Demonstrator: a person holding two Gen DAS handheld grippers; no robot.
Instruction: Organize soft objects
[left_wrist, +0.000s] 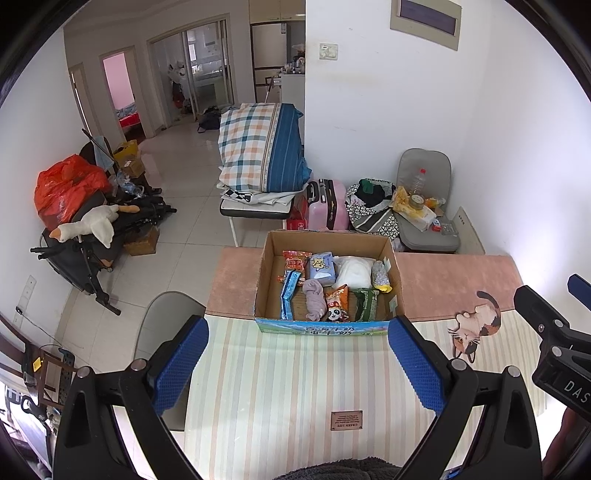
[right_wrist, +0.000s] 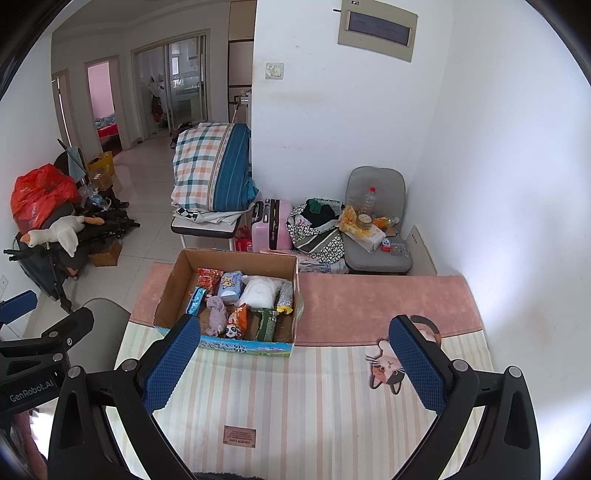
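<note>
On the striped table mat (left_wrist: 295, 376), we hold both grippers wide open and empty before a cardboard box (left_wrist: 325, 280) of soft goods

Our left gripper (left_wrist: 295, 365) and right gripper (right_wrist: 291, 365) hover apart above the mat, near the box. Inside lie a rolled purple sock (left_wrist: 314, 299), a blue tissue pack (left_wrist: 322, 269), a white plastic bag (left_wrist: 352, 273) and snack packets (left_wrist: 295, 260), packed touching. We judge that reaching for one could drag its neighbours, or a finger could catch the box wall and shove it
</note>
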